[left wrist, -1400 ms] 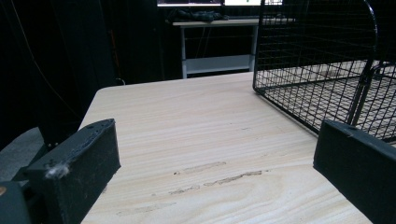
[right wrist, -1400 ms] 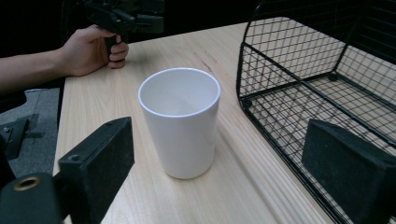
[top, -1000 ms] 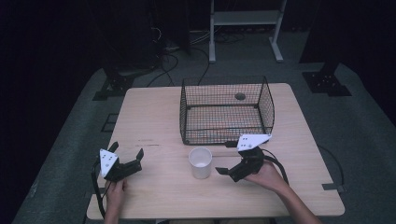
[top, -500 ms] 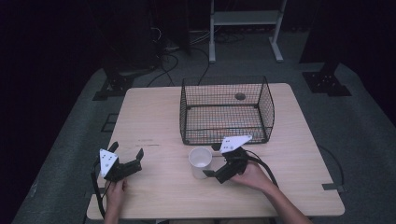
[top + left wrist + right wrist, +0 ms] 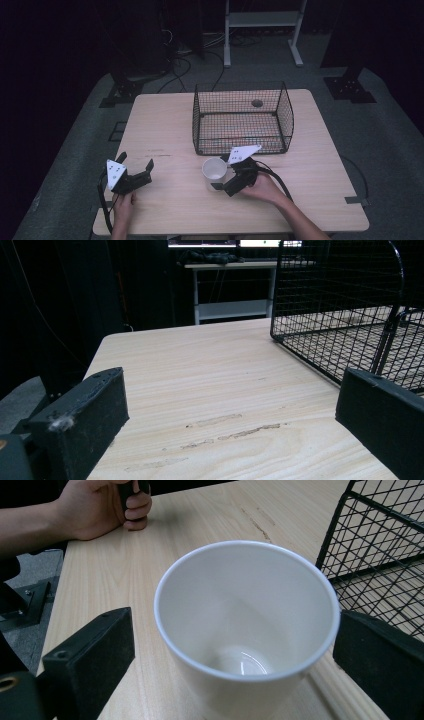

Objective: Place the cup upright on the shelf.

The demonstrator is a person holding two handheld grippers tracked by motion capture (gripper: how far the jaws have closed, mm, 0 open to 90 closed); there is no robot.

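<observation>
Dark floor and black stands ring a pale wooden worktop (image 5: 165, 125), lit only at its centre. At its left near corner the left claw (image 5: 134, 169) rests low in the person's left hand (image 5: 122, 205), its jaws spread wide with nothing but bare wood grain between them, as the left gripper view confirms; it points across the worktop toward the wire basket (image 5: 242, 120) and stands well apart from the work in hand. Moving right, a white cup (image 5: 215, 170) stands upright on the worktop, mouth up and empty, just in front of the basket's near wall. Immediately to its right the right claw (image 5: 226, 174), held in the person's right hand (image 5: 262, 187), is pushed up to the cup with its jaws wide apart. In the right gripper view the cup (image 5: 247, 625) sits squarely between the two black jaws, one off each side of the rim, neither yet pressing the wall as far as can be told. The cup's long axis runs vertical, so the jaws straddle it across its width. The right claw is by far the nearer one, and a squeeze looks like the move it is set up for. The basket (image 5: 385, 545) lies just beyond the cup, to the far right.
</observation>
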